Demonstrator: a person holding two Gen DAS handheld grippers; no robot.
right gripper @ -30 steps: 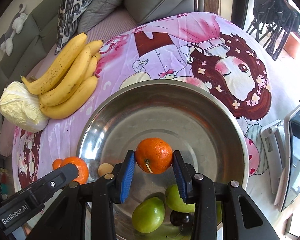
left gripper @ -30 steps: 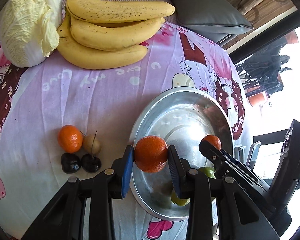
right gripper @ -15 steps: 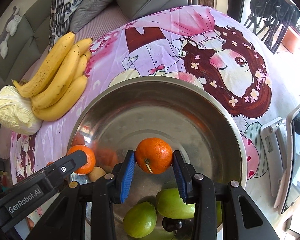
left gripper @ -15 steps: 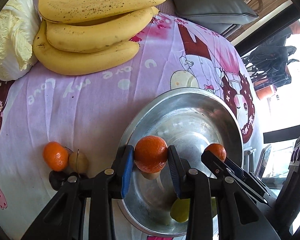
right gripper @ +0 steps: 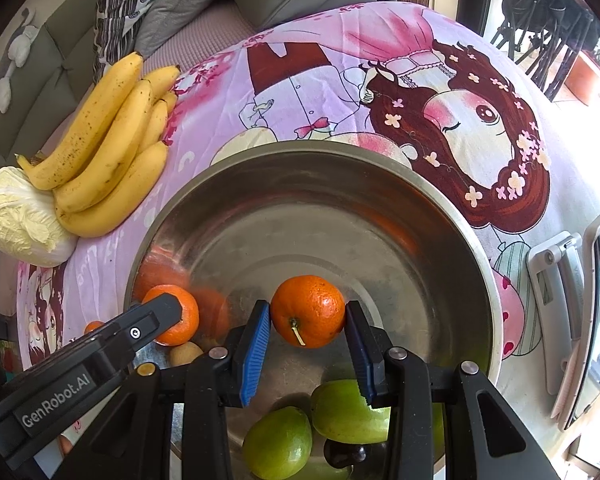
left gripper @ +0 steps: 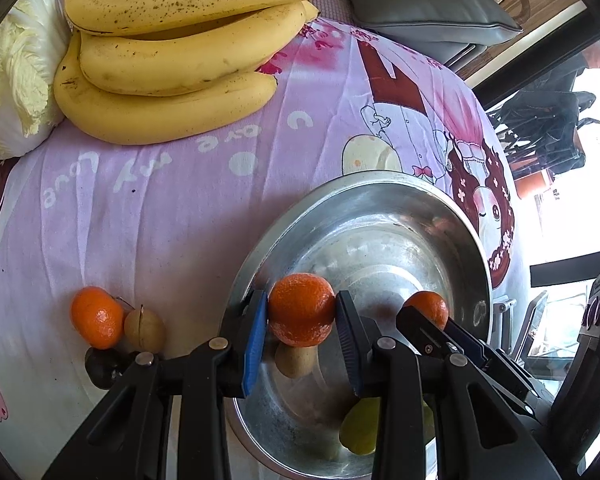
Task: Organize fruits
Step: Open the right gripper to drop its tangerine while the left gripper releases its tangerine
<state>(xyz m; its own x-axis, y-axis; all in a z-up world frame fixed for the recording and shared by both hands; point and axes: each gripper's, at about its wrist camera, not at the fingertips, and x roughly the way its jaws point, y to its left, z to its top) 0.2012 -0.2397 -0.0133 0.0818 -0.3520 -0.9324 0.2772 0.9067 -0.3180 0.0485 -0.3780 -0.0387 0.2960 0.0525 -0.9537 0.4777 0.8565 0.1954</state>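
A pink cartoon-print cloth point(right gripper: 340, 92) covers the table. On its near right part stands a wide steel bowl point(right gripper: 440, 216). At the far left lies a bunch of bananas point(left gripper: 172, 60), touching a pale cabbage point(left gripper: 8, 80) on its left. Both claws hang over the bowl's near side, pointing steeply down. The right claw point(right gripper: 307, 316) is clamped on an orange point(right gripper: 307, 310), stem toward the camera, above two green fruits point(right gripper: 278, 444) and a dark one on the bowl floor. The left claw point(left gripper: 301, 312) grips another orange point(left gripper: 301, 309) just inside the left rim, over a small brown fruit point(left gripper: 294, 360). Left of the bowl, on the cloth, sit a third orange point(left gripper: 97, 316), a second brown fruit point(left gripper: 145, 330) touching it and a dark fruit point(left gripper: 102, 366)
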